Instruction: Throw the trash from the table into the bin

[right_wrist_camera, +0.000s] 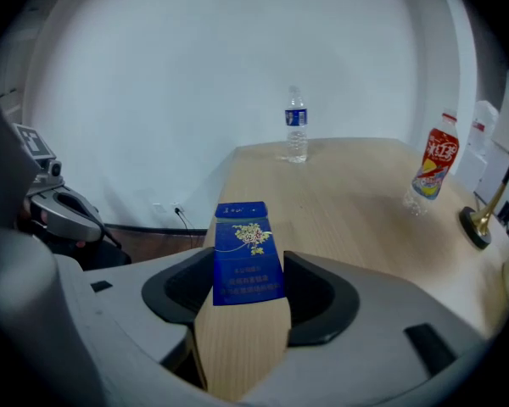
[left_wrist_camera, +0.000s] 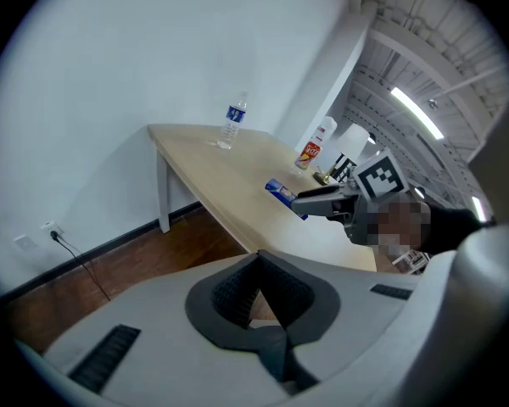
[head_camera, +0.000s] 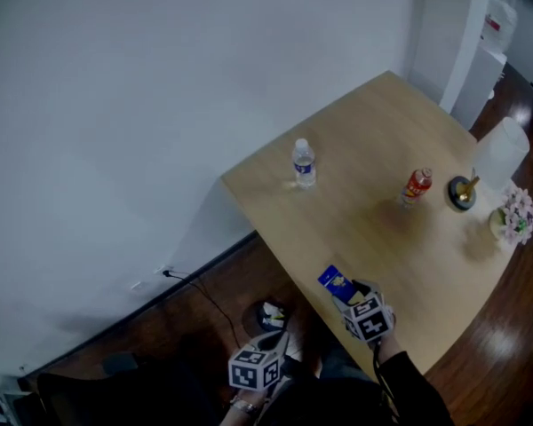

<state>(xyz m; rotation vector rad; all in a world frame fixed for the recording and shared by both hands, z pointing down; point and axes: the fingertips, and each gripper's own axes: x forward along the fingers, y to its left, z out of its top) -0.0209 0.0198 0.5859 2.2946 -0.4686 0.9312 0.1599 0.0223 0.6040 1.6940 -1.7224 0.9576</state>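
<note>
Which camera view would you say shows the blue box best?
The right gripper view: the blue box sits large and central between the jaws, its printed face toward the camera. The head view shows it small and dim; the left gripper view shows only a small, slanted blue shape.

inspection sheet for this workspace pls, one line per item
Surface: wooden table, mostly bare.
Job's things: blue packet lifted off the table; bin on the floor, something inside.
Clutter: water bottle, red-label bottle, dark dish, flower pot.
Grippers: right gripper shut on the blue packet; left gripper shut, empty.
Cables: black cable from a wall socket.
Surroundings: white wall, dark floor.
</note>
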